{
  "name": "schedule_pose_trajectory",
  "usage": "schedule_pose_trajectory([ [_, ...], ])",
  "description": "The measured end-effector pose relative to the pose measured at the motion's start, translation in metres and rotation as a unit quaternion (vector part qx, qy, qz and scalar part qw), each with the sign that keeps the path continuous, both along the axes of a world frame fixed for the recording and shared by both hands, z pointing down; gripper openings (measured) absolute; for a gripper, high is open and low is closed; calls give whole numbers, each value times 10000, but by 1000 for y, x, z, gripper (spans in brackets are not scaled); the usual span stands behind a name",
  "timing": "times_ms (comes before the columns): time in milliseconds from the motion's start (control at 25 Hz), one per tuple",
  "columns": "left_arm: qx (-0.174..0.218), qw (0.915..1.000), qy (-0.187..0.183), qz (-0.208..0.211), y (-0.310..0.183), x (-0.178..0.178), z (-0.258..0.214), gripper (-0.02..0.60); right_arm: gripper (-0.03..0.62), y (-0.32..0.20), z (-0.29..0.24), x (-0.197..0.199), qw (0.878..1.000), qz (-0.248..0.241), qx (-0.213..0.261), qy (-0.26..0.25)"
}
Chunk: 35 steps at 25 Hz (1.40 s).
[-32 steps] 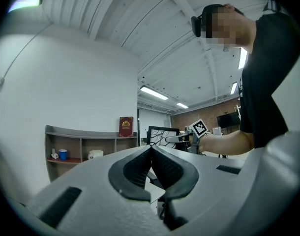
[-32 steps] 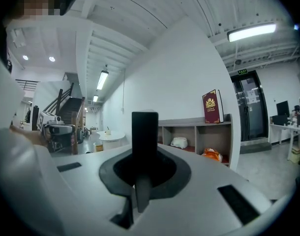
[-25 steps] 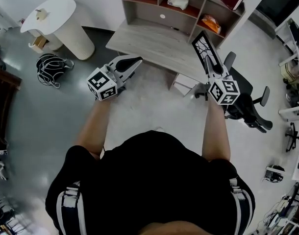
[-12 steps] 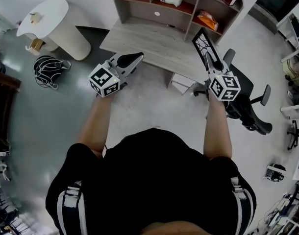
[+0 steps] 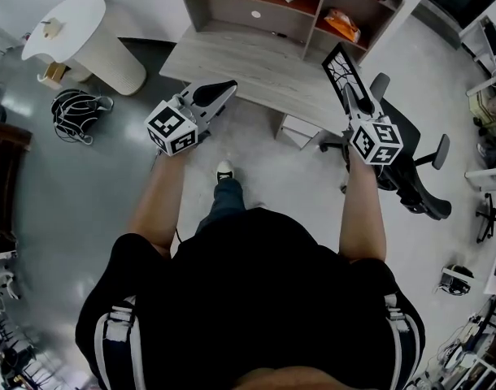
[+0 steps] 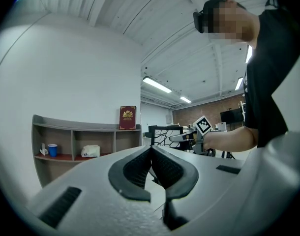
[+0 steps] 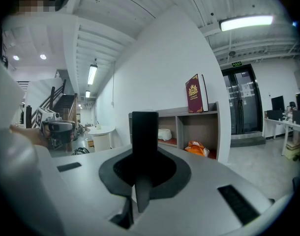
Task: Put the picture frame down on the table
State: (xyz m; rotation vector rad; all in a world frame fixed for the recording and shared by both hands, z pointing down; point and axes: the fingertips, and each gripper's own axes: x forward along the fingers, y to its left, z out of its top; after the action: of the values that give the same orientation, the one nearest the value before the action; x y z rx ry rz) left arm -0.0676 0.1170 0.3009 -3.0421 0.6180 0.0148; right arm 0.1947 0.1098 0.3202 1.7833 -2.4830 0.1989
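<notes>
Two grippers reach out ahead of us over the pale, glossy floor. Our right gripper is clamped on the picture frame, a thin black rectangle with a white web of lines across its face. In the right gripper view the frame's dark edge stands upright between the black pads, pinched at its lower end. We hold the frame in the air, tilted, by the right end of the table.

Our left gripper has its jaws pressed together on nothing, and in the head view its tips show at the table's front edge. The table is a long slab of grey wood grain with straight edges, backed by a shelf unit of the same grey with reddish boards. A stretch of floor lies open between our shoe and that front edge. On the right, a black swivel chair stands close beside the table's end, narrowing the room there
</notes>
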Motion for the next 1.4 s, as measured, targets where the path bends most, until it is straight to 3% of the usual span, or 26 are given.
schedule_pose_trajectory([
  [720, -195, 9985, -47, 504, -51, 27, 26, 18, 17, -29, 26, 21, 9987, 449, -226, 84],
  [1400, -492, 9963, -154, 690, -137, 3, 57, 18, 17, -105, 41, 2, 9972, 660, -336, -101],
])
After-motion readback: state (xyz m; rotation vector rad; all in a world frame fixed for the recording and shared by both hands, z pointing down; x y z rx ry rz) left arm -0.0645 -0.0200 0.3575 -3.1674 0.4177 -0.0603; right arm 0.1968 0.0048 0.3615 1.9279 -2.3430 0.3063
